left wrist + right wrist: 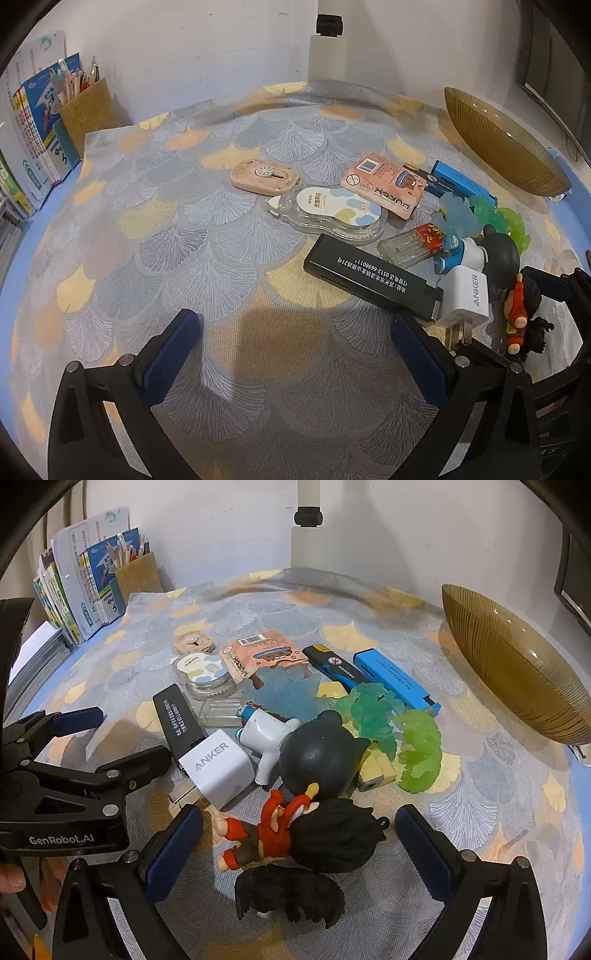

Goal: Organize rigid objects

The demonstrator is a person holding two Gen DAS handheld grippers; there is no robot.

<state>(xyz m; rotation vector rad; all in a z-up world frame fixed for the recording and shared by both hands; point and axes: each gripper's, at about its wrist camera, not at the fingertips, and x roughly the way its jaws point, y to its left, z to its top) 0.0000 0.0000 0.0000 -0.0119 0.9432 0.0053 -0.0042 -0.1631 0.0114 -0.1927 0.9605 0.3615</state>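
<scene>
A heap of small rigid things lies on the patterned cloth (155, 206): a white Anker charger (216, 766) rests against a long black lighter (373, 278), with a black-headed figure (321, 755), a red-clad figurine (273, 832), a black winged figure (291, 893), blue (284, 696) and green (421, 751) translucent toys, a blue lighter (397, 681), a pink poker box (384, 186), a correction tape dispenser (332, 214) and a pink oval case (264, 175) spread around. The amber glass bowl (517, 664) sits well apart, at the cloth's right edge. The right gripper (299, 845) stands wide open with the red-clad figurine between its fingers, untouched. The left gripper (295, 350) is wide open over bare cloth just beside the black lighter. Books (33, 122) and a pen holder (86, 110) stand by the wall.
</scene>
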